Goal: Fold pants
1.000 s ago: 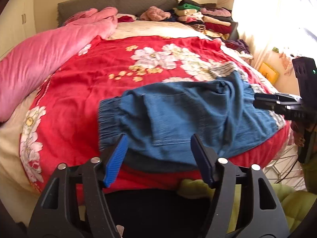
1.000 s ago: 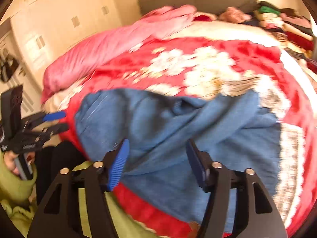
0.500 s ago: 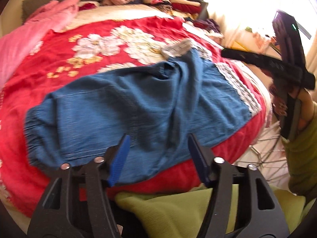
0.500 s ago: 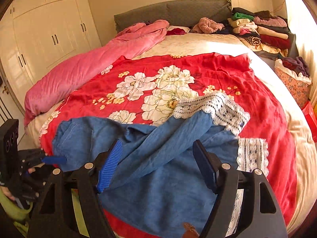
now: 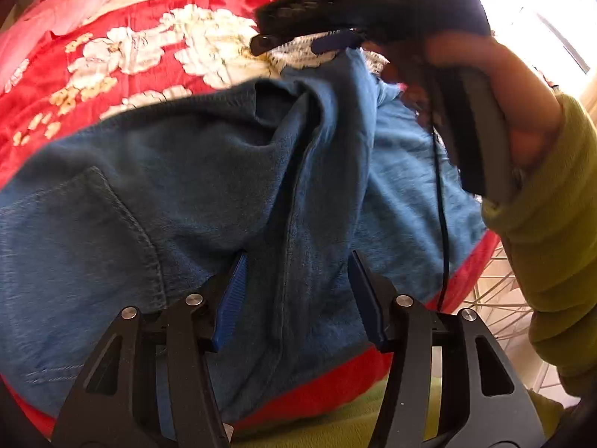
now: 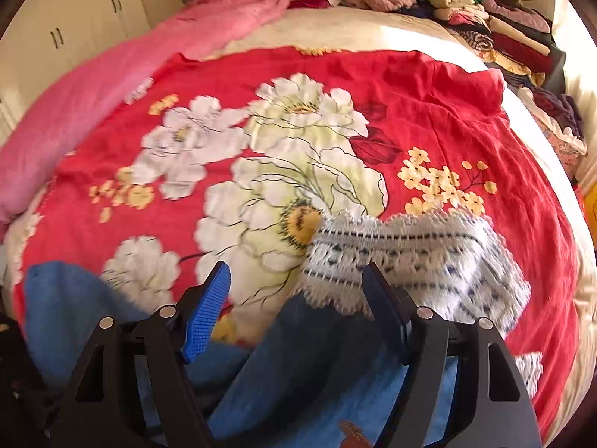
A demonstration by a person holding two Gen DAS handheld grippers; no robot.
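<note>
From the left wrist view, the blue pants (image 5: 209,186) lie spread across the red flowered blanket (image 5: 123,56) on the bed, close to the near edge. They look bunched and wrinkly, with a long fold of cloth running up the middle. I do not see a neat fold yet, so the job seems to be near its start — most of it is left. The left gripper (image 5: 294,295) sits low over the pants, and its jaws are closing with that ridge of cloth between them. The blue pads do not seem to press on the cloth yet. The right gripper (image 5: 317,43) shows at the top of this view, held by a hand (image 5: 496,89) in a green sleeve (image 5: 552,224). It covers the far end of the pants, and the picture is blurry there.

From the right wrist view, the right gripper (image 6: 294,298) has its jaws wide apart, with nothing pinched. It hangs over the far end of the pants (image 6: 291,366), where a white lace trim (image 6: 410,254) lies on the blanket (image 6: 447,112). The black arms of the gripper hide much of the pants here — the waist and the other leg are hard to make out. The bottom edge cuts the pants off too.
</note>
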